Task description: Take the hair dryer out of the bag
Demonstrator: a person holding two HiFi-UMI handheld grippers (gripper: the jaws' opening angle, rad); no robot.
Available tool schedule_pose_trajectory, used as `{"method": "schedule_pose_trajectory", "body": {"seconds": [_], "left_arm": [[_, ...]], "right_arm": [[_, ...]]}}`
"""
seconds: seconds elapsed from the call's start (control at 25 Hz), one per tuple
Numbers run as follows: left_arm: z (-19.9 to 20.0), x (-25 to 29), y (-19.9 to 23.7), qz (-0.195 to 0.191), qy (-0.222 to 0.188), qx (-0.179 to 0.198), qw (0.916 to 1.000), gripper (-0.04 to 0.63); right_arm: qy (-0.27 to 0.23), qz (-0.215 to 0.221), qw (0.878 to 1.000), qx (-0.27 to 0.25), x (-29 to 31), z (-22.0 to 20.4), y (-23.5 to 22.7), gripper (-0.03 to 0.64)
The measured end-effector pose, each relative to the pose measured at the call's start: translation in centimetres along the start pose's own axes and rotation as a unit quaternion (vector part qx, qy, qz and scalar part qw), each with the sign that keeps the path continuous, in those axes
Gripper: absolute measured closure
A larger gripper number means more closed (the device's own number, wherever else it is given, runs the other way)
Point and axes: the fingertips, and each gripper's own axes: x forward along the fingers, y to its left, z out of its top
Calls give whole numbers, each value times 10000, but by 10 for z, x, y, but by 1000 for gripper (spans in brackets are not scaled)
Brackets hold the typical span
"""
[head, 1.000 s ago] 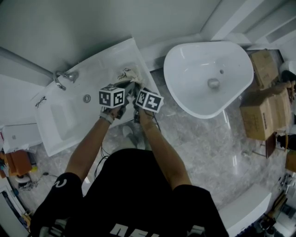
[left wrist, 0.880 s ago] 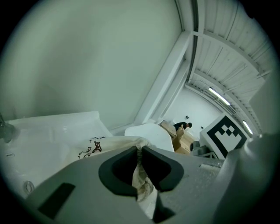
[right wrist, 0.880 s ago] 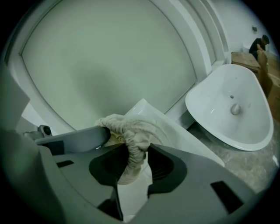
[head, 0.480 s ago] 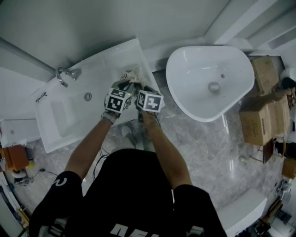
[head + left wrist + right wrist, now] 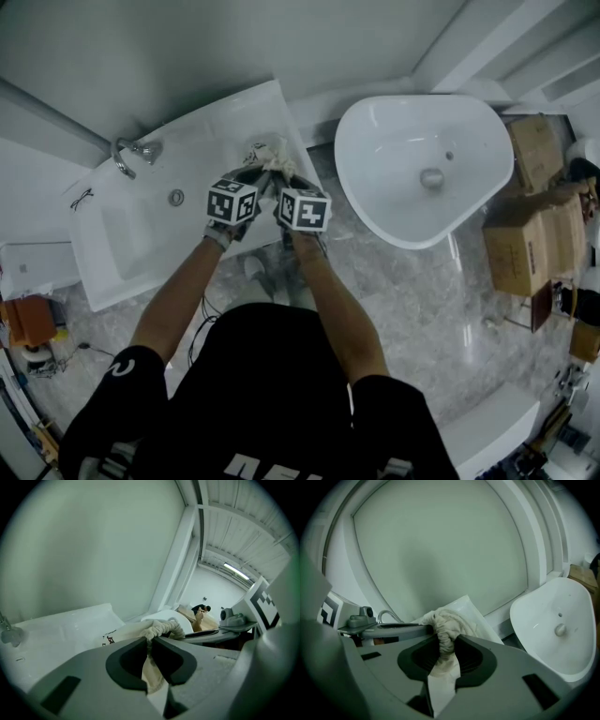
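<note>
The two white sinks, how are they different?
The left sink is a rectangle; the right sink is rounded like an egg. The left sink has a faucet; no faucet shows on the right sink. The cloth bag lies on the left sink, not the right sink. Both are white.

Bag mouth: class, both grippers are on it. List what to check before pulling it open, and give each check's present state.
1. Left gripper shut on the bag at its gathered mouth: ok.
2. Right gripper on the same mouth: ok; its jaws have just been closing, with cloth between them.
3. Mouth loosened: not ok, bunched tight.
4. Hair dryer's position inside: cannot tell, hidden.
5. Bag resting on the sink: ok.
</note>
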Motion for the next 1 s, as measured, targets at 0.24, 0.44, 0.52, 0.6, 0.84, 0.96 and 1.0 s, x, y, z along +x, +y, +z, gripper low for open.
{"method": "schedule_pose_trajectory", "body": {"seconds": [0.24, 0.44, 0.52, 0.6, 0.84, 0.96, 1.0], "left_arm": [[7, -3, -1, 50, -117, -23, 9999, 566], [11, -6, 6, 766, 176, 844, 9933, 565], [16, -7, 7, 934, 140, 889, 9916, 563], [19, -8, 6, 1029, 80, 842, 9911, 561], [19, -16, 1, 1118, 22, 802, 9905, 560], [21, -23, 2, 1160, -29, 636, 9912, 558], [23, -25, 3, 1164, -66, 579, 9915, 557]], "right_arm": [[29, -201, 9998, -61, 7, 0, -6, 518], [-69, -607, 9980, -180, -2, 10, -15, 543], [-156, -678, 9973, -237, -4, 19, -15, 545], [-217, -733, 9967, -282, -7, 25, -16, 542], [-285, -890, 9951, -334, -14, 27, -21, 517], [-383, -910, 9943, -397, -17, 29, -18, 517], [-438, -926, 9937, -445, -19, 33, -17, 514]]}}
